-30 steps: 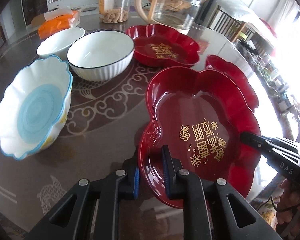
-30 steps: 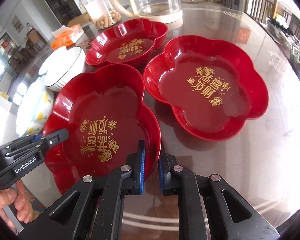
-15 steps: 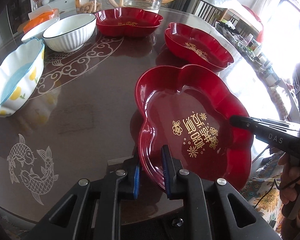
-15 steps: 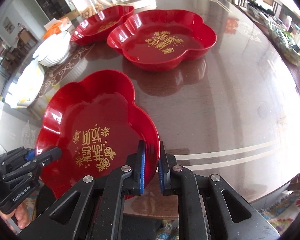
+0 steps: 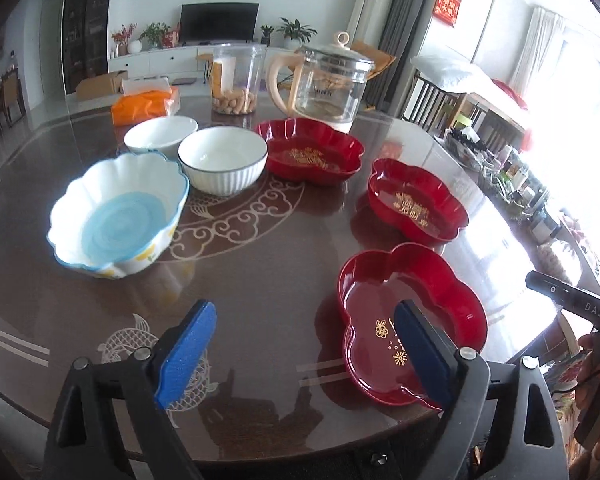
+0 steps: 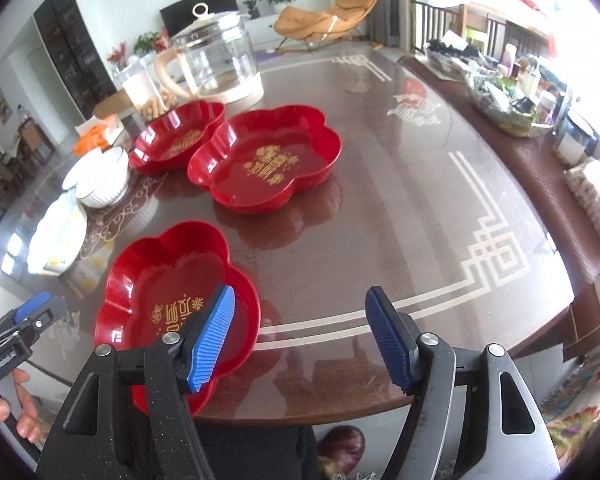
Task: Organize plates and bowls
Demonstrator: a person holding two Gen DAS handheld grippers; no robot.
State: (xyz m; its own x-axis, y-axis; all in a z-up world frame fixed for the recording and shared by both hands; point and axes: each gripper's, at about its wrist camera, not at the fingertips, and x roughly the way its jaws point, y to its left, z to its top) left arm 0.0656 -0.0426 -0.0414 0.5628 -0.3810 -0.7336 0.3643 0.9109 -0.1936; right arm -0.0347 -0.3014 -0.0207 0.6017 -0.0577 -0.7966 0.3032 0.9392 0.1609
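A red flower-shaped plate (image 5: 384, 288) (image 6: 156, 276) lies at the table's near edge. My left gripper (image 5: 300, 352) is open and empty, its right finger over the plate's near side. My right gripper (image 6: 300, 336) is open and empty, its left finger over the same plate's right rim. Two more red plates (image 5: 416, 204) (image 5: 312, 152) lie farther back, also in the right wrist view (image 6: 264, 168) (image 6: 176, 140). A blue-and-white scalloped bowl (image 5: 116, 216) and two white bowls (image 5: 220, 160) (image 5: 160, 136) stand at the left.
A glass kettle (image 5: 324, 84), a clear jar of snacks (image 5: 236, 80) and an orange tissue pack (image 5: 144, 104) stand at the back of the brown glass-topped table (image 5: 260, 264). A cluttered side bench (image 6: 512, 92) runs along the right.
Both grippers were shut on the near red plate, holding it over the table's near edge. Now it lies on the table, and both have opened and drawn back.
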